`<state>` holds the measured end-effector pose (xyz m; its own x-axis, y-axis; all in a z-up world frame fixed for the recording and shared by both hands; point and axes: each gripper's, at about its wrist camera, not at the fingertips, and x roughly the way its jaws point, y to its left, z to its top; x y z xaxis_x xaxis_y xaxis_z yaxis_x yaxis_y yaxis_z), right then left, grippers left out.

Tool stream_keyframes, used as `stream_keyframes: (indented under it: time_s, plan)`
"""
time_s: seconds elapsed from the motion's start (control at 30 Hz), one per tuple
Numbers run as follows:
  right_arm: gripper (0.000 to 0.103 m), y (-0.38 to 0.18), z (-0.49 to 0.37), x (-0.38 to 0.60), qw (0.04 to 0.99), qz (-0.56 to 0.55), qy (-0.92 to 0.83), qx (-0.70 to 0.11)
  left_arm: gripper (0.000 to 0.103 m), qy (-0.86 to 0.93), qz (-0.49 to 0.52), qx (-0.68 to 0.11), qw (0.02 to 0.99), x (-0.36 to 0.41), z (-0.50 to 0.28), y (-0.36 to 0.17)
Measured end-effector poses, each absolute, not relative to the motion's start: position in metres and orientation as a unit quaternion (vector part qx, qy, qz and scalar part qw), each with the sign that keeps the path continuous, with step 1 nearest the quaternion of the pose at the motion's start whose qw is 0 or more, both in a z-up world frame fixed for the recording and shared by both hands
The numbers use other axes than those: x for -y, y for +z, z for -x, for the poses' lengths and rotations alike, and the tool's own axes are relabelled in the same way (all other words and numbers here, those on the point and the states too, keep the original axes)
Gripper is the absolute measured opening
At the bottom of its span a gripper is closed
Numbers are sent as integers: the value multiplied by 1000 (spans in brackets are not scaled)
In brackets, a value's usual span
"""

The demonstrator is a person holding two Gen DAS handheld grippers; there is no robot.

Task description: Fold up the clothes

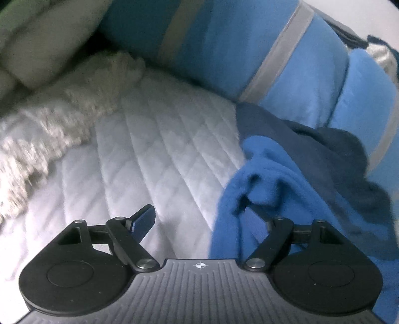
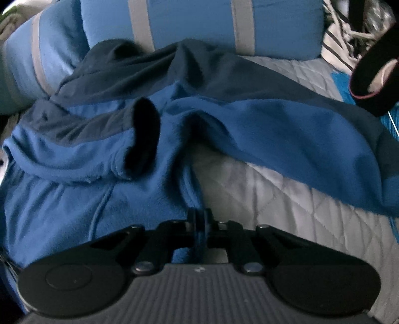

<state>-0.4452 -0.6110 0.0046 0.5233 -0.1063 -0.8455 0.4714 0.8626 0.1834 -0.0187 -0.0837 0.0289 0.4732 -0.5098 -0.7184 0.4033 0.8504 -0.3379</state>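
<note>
A blue fleece jacket (image 2: 74, 211) with navy panels lies crumpled on a white quilted bed cover (image 2: 286, 199). One sleeve (image 2: 274, 124) stretches to the right, and the dark collar opening (image 2: 144, 134) faces me. My right gripper (image 2: 199, 221) is shut on the jacket's edge near the front. In the left wrist view the same jacket (image 1: 274, 169) bunches at the right. My left gripper (image 1: 199, 216) is open, its left finger (image 1: 143, 220) over the bed cover (image 1: 149, 149) and its right finger tucked under a fold of fleece.
Light blue pillows with grey stripes (image 2: 199, 20) (image 1: 249, 49) lie behind the jacket. A cream fringed throw (image 1: 49, 124) and a pale cushion (image 1: 45, 49) are at the left. At far right are a striped bag (image 2: 344, 44) and a dark strap (image 2: 374, 74).
</note>
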Motion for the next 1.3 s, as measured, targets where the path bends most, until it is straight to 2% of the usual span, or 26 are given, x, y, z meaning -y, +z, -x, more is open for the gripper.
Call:
stream_keyframes:
  time_s: [0.1,0.23,0.37,0.5,0.53,0.57,0.6,0.87,1.03,1.13,1.17,1.2,1.23,1.27,1.3]
  plan:
    - [5,4,448,614,847,-219,-173,-453,76,-276,44,-465,840,87,21,25]
    - [5,3,452,618,842,-241,-176,-450,52,-258,13,-478,839,88,27,24]
    - [5,1,452,618,839,-249,-179,-450,48,-258,35,-494,829,81,28,22]
    - [5,3,451,619,838,-254,-179,-449,48,-302,1,-500,812,89,38,21]
    - [5,3,451,619,838,-255,-179,-448,35,-319,-11,-498,806,94,43,19]
    - [5,2,450,619,838,-256,-179,-448,15,-328,-26,-495,804,97,46,18]
    - [5,2,450,619,837,-257,-180,-448,8,-332,-41,-492,804,100,49,17]
    - [2,1,464,616,825,-264,-193,-460,7,-304,-138,-458,824,109,63,26]
    - [2,0,463,604,827,-228,-175,-483,7,-286,-193,-438,830,113,69,29]
    - [3,0,462,605,827,-222,-165,-489,10,-281,-185,-442,832,112,67,29]
    - [7,1,462,607,827,-231,-165,-486,10,-280,-180,-444,832,111,66,29]
    - [20,2,462,609,826,-240,-165,-482,12,-279,-175,-446,832,111,65,29]
    - [26,5,464,614,829,-259,-169,-465,15,-277,-170,-449,832,110,64,29]
    - [40,9,465,619,832,-277,-172,-449,22,-273,-166,-444,837,110,63,31]
    - [48,12,467,624,834,-296,-175,-431,40,-266,-163,-433,846,111,63,34]
